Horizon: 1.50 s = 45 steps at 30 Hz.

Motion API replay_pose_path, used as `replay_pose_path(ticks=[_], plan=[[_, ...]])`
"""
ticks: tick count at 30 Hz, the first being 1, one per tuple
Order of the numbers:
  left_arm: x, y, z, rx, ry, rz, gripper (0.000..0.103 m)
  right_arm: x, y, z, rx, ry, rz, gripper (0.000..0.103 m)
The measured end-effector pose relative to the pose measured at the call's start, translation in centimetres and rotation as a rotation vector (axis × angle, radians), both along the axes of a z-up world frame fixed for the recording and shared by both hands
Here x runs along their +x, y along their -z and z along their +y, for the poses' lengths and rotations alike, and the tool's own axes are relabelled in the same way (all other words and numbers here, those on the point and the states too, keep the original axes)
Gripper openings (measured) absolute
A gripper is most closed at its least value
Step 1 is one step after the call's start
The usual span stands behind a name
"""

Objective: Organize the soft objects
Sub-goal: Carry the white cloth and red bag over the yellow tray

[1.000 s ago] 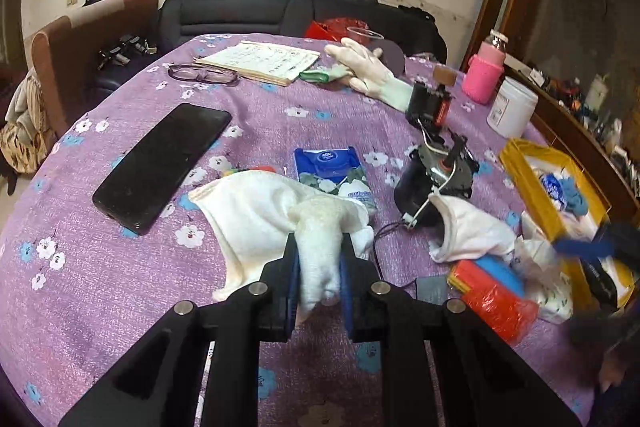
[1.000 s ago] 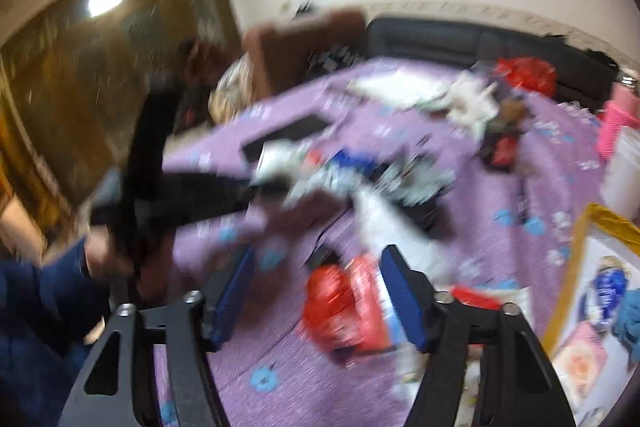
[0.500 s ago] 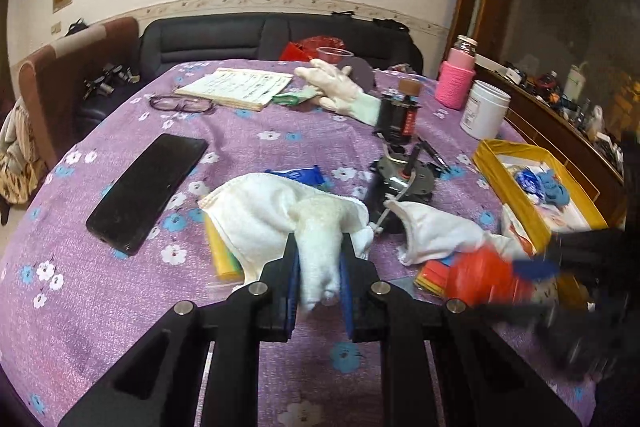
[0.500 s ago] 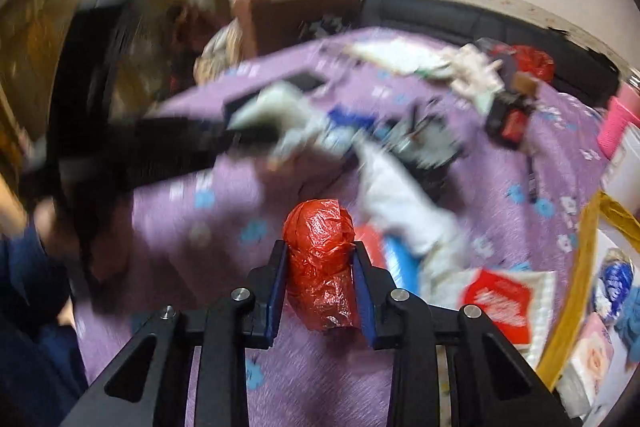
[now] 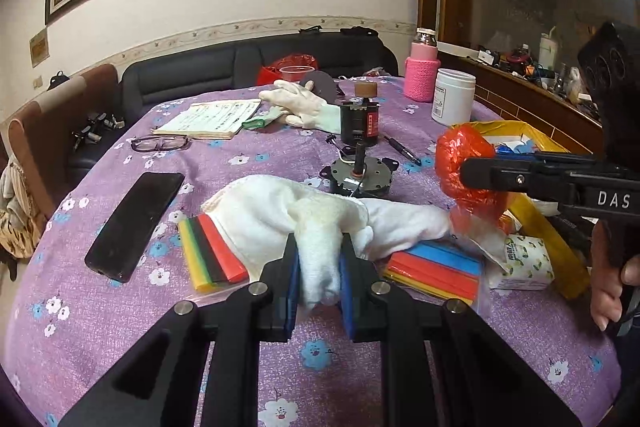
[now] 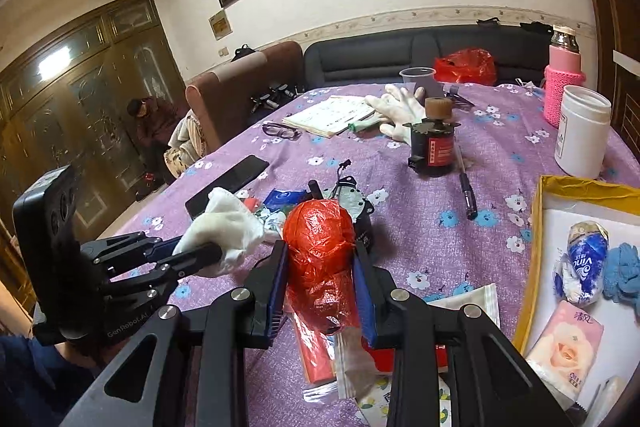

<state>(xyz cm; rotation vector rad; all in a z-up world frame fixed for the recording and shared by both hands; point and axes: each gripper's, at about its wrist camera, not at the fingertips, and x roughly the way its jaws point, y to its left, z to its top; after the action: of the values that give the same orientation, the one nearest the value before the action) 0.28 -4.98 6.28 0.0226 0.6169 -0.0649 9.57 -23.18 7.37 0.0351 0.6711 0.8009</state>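
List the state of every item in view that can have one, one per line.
left gripper: shut on the white cloth.
white cloth: bunched, pinched at one end, lifted.
right gripper: shut on the red plastic bag.
red plastic bag: crumpled into a ball, held off the table.
yellow box: open, soft items inside.
white jar: upright, lid on.
phone: flat, screen dark.
glasses: unfolded, lying flat.
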Motion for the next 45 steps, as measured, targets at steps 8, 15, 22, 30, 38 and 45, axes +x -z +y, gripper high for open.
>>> replay_pose_path(ticks=[8,15,22,30,38,45], plan=[[0.1,0.2,0.0,0.004,-0.003,0.004,0.016,0.2,0.1,-0.1,-0.002,0.010,0.007,0.034],[0.2,0.3,0.1,-0.004,-0.006,0.013,0.016,1.0,0.0,-1.2,0.013,0.046,0.020,0.034],[0.4,0.0,-0.1,-0.035,-0.006,0.049,0.017,2.0,-0.3,-3.3,0.078,0.089,0.069,0.034],[0.3,-1.8,-3.2,-0.044,0.042,0.058,0.017,1.8,-2.1,-5.9,0.187,0.108,0.069,0.034],[2.0,-4.0,-9.8,-0.056,0.178,0.054,0.017,3.3,-2.4,-10.7,0.249,0.245,0.113,0.034],[3.4,-4.3,-15.3,-0.053,0.269,0.072,0.017,4.3,-2.0,-14.0,0.268,0.359,0.159,0.033]])
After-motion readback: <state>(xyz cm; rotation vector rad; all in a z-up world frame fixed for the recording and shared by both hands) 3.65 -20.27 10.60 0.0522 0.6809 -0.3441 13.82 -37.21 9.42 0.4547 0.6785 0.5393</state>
